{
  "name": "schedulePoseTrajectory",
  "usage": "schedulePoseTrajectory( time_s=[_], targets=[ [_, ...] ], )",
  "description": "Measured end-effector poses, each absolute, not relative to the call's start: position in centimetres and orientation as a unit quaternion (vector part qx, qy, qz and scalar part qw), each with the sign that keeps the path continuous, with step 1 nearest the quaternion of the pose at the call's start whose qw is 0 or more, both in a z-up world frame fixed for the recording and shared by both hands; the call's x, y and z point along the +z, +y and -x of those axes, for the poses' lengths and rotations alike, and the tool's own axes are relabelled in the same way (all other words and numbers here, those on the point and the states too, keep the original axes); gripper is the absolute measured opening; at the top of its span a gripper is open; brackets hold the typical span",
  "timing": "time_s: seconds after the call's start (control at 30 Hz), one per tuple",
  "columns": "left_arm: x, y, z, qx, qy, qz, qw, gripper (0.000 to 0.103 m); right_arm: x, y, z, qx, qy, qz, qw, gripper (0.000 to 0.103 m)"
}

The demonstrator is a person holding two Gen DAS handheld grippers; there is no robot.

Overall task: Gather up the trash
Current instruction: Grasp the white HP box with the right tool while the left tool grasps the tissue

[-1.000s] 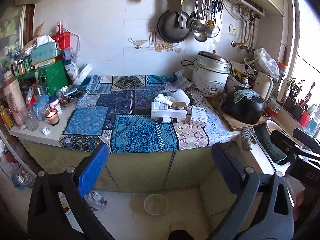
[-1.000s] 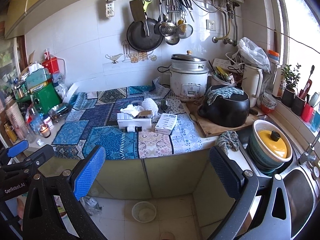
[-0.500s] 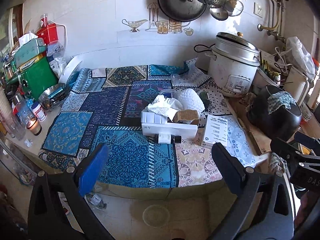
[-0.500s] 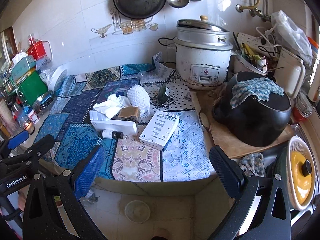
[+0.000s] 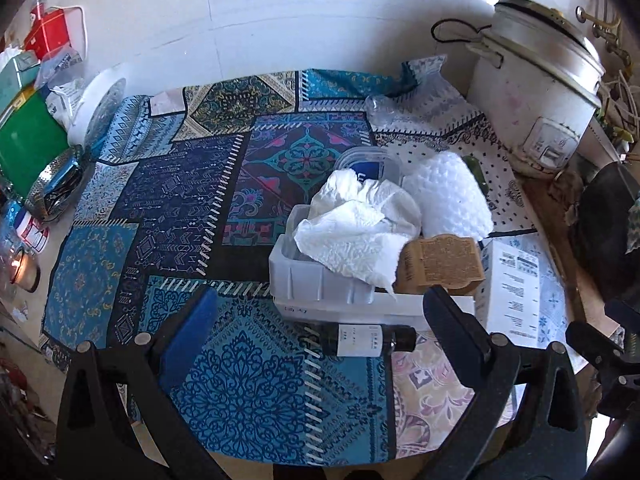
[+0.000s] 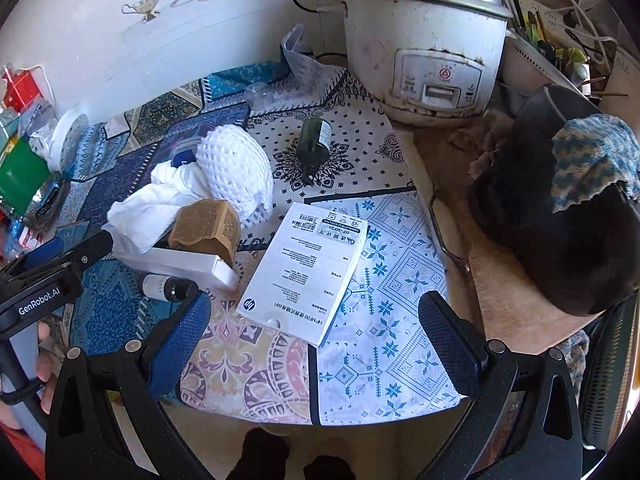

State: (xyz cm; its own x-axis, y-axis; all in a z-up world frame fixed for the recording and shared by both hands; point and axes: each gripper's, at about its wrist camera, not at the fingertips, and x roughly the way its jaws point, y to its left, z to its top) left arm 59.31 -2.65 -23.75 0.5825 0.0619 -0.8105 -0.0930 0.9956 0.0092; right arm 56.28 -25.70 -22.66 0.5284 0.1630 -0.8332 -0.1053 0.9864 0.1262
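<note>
Left wrist view: left gripper over the front part of the tabletop, fingers spread wide, nothing between them.
Left fingers: blue-padded finger at left, dark finger at right; both apart from the trash.
Small bottle: dark bottle with white label lies on its side between the two left fingertips, just ahead of them, not touched.
White tray: white plastic tray sits just behind the bottle, on a long white box.
Tissue: crumpled white tissue rests on the tray, draped over its right end.
Brown carton: squashed brown carton beside the tissue, right in front of the dark finger tip.
Foam net: white foam net behind the carton, touching the tissue.
Right wrist view: right gripper at the tabletop's front edge, fingers spread wide, holding nothing.
Right fingers: blue pad at left, dark pad at right.
White HP box: flat printed box lies tilted between and just ahead of the right fingers, not touched.
Green bottle: dark green bottle on its side farther back, well apart from the fingers, in front of the rice cooker.
Trash pile from right: tissue, carton and foam net ahead-left of the blue pad; small bottle just beyond that pad's tip.
Other gripper: left gripper arm enters at the left edge of the right wrist view, near the tray.
Black pot: black pot with a cloth on it at right, on a board.
</note>
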Motion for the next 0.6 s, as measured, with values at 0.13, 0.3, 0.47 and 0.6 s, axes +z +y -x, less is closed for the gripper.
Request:
schedulePoseTrajectory(
  time_s=[0.13,0.3,0.47,0.6],
  targets=[
    [-26.0,-2.3,-61.2,0.018,0.488,-0.001,0.873,0.095,-24.8,-24.8,-58.9,0.064,0.509,-0.029,0.858,0.101],
    [-25.3,-1.7,-62.6,-0.015,0.484,0.023,0.875,0.094,-26.2,-24.0,-60.9,0.058,0.526,-0.041,0.847,0.101],
    [-23.3,-2.0,-64.8,-0.038,0.468,0.009,0.883,0.091,-27.2,-23.4,-62.4,0.042,0.533,-0.028,0.845,0.099],
    [-23.8,-2.3,-67.6,-0.057,0.493,-0.017,0.868,0.068,-28.0,-23.4,-63.1,0.038,0.543,-0.040,0.838,0.095]
  ],
)
